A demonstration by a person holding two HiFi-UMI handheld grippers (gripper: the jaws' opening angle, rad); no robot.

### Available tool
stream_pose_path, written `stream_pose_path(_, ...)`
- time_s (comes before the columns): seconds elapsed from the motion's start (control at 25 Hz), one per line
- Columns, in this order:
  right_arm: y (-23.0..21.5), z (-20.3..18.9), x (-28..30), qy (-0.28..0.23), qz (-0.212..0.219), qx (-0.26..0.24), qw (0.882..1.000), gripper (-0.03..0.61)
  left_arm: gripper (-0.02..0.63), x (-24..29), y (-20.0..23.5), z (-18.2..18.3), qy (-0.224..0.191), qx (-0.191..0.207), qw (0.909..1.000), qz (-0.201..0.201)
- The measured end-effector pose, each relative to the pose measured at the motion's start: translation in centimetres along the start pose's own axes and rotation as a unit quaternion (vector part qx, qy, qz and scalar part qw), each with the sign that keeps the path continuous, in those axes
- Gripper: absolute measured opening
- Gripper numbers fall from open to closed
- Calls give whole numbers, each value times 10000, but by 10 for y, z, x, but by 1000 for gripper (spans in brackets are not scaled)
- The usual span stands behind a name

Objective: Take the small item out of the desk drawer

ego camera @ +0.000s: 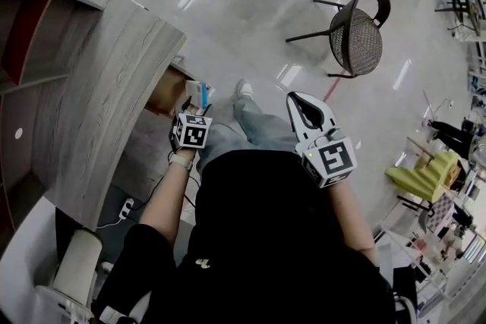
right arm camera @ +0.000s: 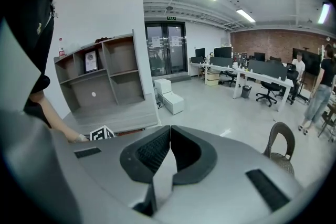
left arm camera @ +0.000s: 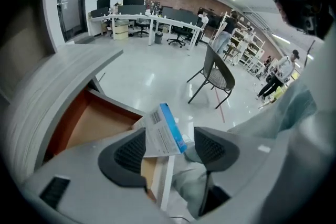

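your left claw (left arm camera: 169, 150) gapes wide, the small box (left arm camera: 164, 134) loose between its jaws, so it could tumble into the drawer (left arm camera: 89, 123) or onto the floor (left arm camera: 157, 73); your right claw (right arm camera: 169, 152) is closed, empty.

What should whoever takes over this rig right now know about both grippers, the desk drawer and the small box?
Left gripper: jaws wide apart, with the small blue and white box between them, tilted and not clamped.
Right gripper: shut, empty, held in the air away from the desk.
Desk drawer: open, below the box.
Done: the box is up at the drawer's front edge.
Left: secure it, as it may drop.
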State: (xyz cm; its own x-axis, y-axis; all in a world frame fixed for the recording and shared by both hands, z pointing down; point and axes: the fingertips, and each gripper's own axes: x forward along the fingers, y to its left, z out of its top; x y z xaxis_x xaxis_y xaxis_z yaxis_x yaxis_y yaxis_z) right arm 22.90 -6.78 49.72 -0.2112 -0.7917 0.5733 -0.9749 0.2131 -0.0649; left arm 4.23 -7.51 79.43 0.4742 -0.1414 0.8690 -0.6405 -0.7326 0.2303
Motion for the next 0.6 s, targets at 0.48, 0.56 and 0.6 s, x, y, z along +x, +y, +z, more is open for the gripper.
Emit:
stream_pose_path(0.48, -20, -5, -4, 139, -211, -96, 9996, -3, 282, 40, 4, -16, 418, 205, 9988, 133)
stream_pose_path(0.56, -20, -1, -3, 92, -231, -83, 9997, -3, 282, 37, 5, -14, 407, 181, 9989, 156)
stream_pose_path(0.6, -19, -1, -3, 96, -207, -100, 9997, -3, 277, 35, 7, -13, 393, 160, 9989, 176)
